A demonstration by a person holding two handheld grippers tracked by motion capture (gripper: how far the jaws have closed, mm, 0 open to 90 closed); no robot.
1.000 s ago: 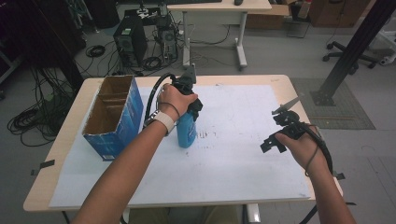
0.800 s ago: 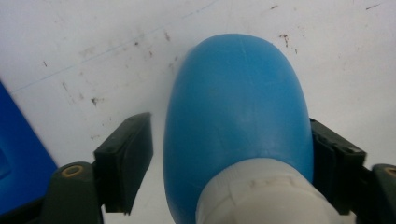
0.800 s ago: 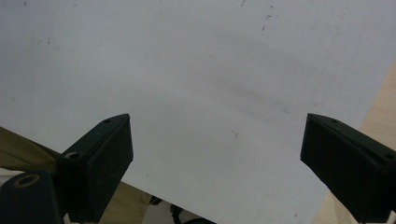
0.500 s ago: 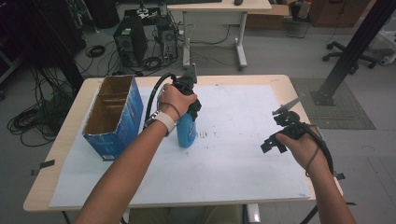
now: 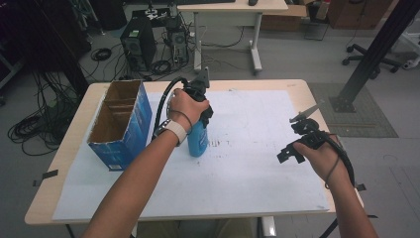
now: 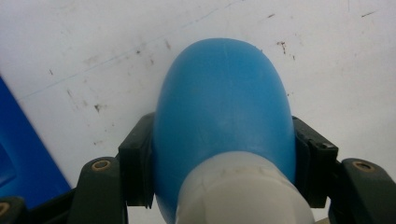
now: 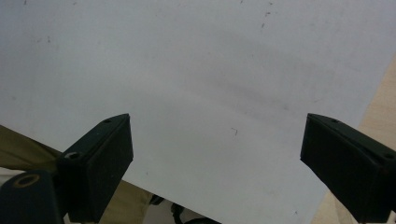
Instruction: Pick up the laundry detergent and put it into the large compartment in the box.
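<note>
The left tongs (image 5: 200,111) pinch the blue bottle (image 5: 198,139) from above, one jaw pressed on each side just below its white cap (image 6: 243,191). The bottle stands upright on the white sheet (image 5: 247,163) covering the counter (image 5: 297,85), just beside the box (image 5: 121,124). The right tongs (image 5: 292,148) hang spread over the sheet, well apart from the bottle.

One blue bottle (image 5: 198,140) on my worktop (image 5: 292,87), at 9 o'clock of centre. One open blue cardboard box (image 5: 120,124) farther toward 9 o'clock. One white sheet (image 5: 247,168) covering worktop. Two hand-held grippers: left hand-held gripper (image 5: 199,92), right hand-held gripper (image 5: 297,136).
</note>
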